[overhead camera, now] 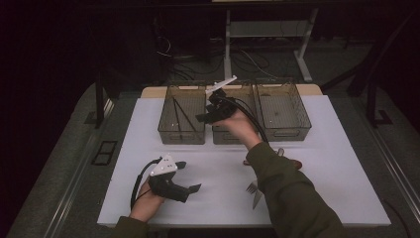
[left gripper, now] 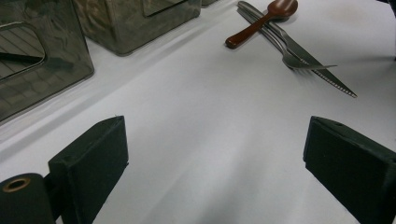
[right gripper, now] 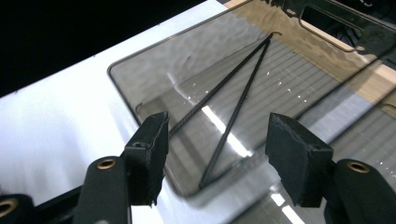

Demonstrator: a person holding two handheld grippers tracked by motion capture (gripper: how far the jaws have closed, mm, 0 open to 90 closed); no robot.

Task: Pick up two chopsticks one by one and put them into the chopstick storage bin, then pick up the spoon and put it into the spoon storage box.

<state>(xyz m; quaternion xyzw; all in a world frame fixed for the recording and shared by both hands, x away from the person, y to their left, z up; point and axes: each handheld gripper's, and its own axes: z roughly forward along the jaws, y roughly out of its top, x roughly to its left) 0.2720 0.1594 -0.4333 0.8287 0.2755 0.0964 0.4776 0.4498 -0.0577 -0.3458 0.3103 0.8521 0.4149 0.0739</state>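
Observation:
Two black chopsticks (right gripper: 233, 93) lie crossed in a V on the floor of the left smoky bin (right gripper: 140, 70). My right gripper (right gripper: 217, 130) hovers open just above that bin's near corner, nothing between its jaws; in the high view the right gripper (overhead camera: 204, 115) sits over the gap between the left bin (overhead camera: 182, 135) and the middle bin (overhead camera: 228, 136). My left gripper (overhead camera: 190, 176) rests low at the table's front left, open and empty (left gripper: 215, 135). A red-brown spoon (left gripper: 261, 21), a fork (left gripper: 289, 56) and a knife (left gripper: 322, 74) lie together on the white table beyond it.
A third bin (overhead camera: 285, 111) stands at the back right and looks empty. The cutlery (overhead camera: 255, 191) lies beside my right sleeve. White table surface (overhead camera: 213, 158) stretches between the bins and the front edge. Dark floor and cables lie behind the table.

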